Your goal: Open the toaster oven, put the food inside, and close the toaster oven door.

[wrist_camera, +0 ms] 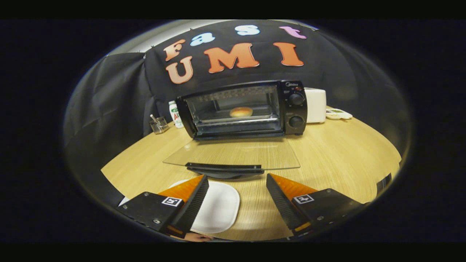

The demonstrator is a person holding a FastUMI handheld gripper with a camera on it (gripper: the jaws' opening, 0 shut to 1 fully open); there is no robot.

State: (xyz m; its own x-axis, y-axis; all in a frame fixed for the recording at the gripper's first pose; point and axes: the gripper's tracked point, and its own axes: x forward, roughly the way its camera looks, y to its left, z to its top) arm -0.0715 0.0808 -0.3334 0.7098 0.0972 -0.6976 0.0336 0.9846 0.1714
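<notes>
A black toaster oven (295, 109) stands at the back of the wooden table with its glass door (233, 154) folded down flat toward me. The door's dark handle (225, 169) lies just ahead of my fingers. Inside, a round golden bun (241, 111) rests on the oven rack. My gripper (236, 182) hovers low over the table in front of the door, open, with nothing between its fingers. A white plate (218, 207) lies under and beside the left finger, bare.
A white appliance (316, 105) stands right of the oven, with a small dish (338, 114) beyond it. Left of the oven are a white bottle (176, 114) and a small glass jar (158, 124). The wooden table (346, 156) extends to the right of the door.
</notes>
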